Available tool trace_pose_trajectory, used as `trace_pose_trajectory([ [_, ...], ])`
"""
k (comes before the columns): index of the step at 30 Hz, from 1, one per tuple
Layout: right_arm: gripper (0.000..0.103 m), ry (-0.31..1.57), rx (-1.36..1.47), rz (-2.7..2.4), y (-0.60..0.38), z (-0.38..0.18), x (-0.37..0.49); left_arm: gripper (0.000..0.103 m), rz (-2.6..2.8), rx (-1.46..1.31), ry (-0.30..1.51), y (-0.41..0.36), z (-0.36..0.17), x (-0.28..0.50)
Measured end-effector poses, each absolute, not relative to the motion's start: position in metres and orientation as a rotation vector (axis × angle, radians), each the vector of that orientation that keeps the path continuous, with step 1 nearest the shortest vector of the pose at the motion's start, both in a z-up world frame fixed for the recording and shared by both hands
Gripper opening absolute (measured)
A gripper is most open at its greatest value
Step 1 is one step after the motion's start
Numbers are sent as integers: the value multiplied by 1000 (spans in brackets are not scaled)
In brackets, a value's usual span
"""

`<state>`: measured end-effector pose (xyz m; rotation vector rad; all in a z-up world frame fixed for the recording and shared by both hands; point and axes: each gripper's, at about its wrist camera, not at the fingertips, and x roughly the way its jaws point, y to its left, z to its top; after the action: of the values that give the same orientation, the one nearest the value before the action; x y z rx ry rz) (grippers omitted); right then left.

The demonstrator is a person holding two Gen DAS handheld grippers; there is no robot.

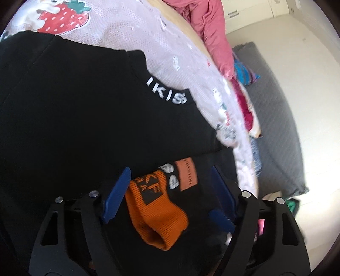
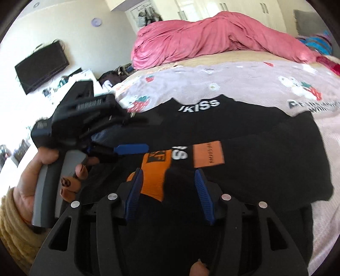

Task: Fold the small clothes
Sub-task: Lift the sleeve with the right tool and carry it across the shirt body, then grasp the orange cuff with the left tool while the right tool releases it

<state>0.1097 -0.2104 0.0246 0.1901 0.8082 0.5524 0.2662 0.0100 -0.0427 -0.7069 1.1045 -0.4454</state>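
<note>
Both tools part-open over black garment (image 1: 74,110) w/ orange cuff (image 1: 153,212): left tool (image 1: 170,186), right tool (image 2: 167,186), neither gripping.

Bright bedroom, and we're looking across a wide bed.

We've got a bed (image 2: 212,61) under a pale lilac cover printed with strawberries (image 2: 244,85), and a rumpled pink duvet (image 2: 212,40) heaped at its far side. On the white wall to the left we see a dark flat screen (image 2: 42,65), white cupboard doors (image 2: 244,8) beyond. Down beside the bed, a grey quilted mat (image 1: 276,118) lies on the pale floor (image 1: 297,38), daylight washing it out.
</note>
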Motion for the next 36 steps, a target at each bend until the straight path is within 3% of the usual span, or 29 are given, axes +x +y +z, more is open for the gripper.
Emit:
trace_pose_trajectory([
  [5,49,790,295,464,-251,31,117,68,-393,-523,1141,-8,-44,254],
  [10,51,767,374,390,-284,36,124,55,-353,-385,1129,-30,-47,248],
  [11,51,762,392,374,-291,37,124,48,-346,-371,1124,-32,-48,250],
  [12,51,757,403,361,-295,37,126,29,-349,-367,1114,-32,-47,250],
  [14,51,742,434,335,-308,39,126,13,-390,-413,1114,-32,-48,253],
  [15,51,737,443,325,-312,40,127,10,-406,-431,1115,-31,-48,254],
  [28,55,724,525,243,-343,38,128,7,-410,-415,852,12,34,236],
  [36,55,749,481,235,-331,34,129,7,-376,-431,826,38,38,231],
])
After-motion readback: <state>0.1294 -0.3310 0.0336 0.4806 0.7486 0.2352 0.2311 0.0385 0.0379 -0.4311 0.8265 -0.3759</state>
